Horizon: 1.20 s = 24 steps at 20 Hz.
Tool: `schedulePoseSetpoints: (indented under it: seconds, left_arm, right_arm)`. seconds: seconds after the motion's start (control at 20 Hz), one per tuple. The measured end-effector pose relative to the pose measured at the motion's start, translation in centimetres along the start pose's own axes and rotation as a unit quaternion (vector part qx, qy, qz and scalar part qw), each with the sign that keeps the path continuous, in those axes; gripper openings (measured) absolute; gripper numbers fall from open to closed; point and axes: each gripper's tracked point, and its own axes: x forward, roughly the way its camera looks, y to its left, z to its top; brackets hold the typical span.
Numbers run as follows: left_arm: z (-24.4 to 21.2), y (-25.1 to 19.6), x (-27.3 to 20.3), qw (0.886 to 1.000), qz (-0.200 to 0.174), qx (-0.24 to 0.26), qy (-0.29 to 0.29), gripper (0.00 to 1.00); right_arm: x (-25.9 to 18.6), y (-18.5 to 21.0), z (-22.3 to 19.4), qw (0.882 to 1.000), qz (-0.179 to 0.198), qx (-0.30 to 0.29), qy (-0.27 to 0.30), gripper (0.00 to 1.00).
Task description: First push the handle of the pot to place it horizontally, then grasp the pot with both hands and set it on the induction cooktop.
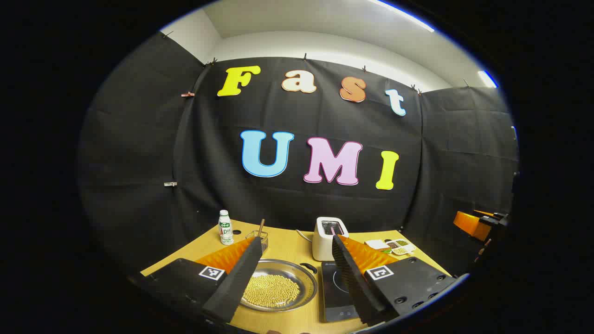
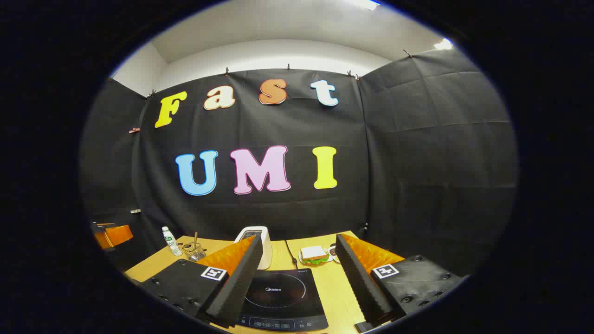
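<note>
- Pot [image 1: 278, 290] on table [image 1: 287, 248], just left of cooktop [image 1: 338, 290], framed between left gripper [image 1: 297, 273] fingers in left gripper view.
- Shallow, wide, shiny metal; likely stiff and light in itself, smooth rim probably slippery under pads.
- Filled across the bottom with small yellow beans [image 1: 271, 291]; loose load, apt to roll and spill over the low wall if tilted, so best kept level.
- Dark handle [image 1: 308, 267] at far right of rim, pointing toward cooktop; cannot tell whether already horizontal.
- Best hold, as a judgement: push handle with one fingertip first, then pinch rim on opposite sides, one gripper each.
- Left gripper spread wide, nothing between fingers, hovering above near table edge, not touching pot.
- Right gripper [image 2: 297, 278] likewise spread, empty, looking down on cooktop in right gripper view; glass top bare, ready for pot.
- Task not yet begun by the look of things: pot off cooktop, neither gripper in contact.
- Other containers: small wire basket [image 1: 260, 239] behind pot with a stick-like thing standing in it; bottle [image 1: 226, 227] beside it; toaster [image 1: 330, 237] behind cooktop with something in its slot.
- Small dishes [image 1: 399, 246] of grains or seeds at far right; contents too small to name.
- Sandwich [image 2: 313, 254] on a plate beyond cooktop in right gripper view.
</note>
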Motion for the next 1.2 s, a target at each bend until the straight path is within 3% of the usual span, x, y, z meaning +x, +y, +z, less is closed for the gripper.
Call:
schedulePoseSetpoints:
  seconds: [0.75,1.2]
  left_arm:
    - [-0.8,0.7,1.1,0.999,-0.024,0.019,0.02,0.92]
    - [-3.3,1.8,1.1,0.998,-0.028,0.024,0.051,0.95]
  right_arm:
    - [-0.1,1.9,1.3,1.0,0.01,-0.012,-0.004,0.98]
    - [-0.3,4.0,1.1,0.999,0.03,-0.03,-0.003,0.98]
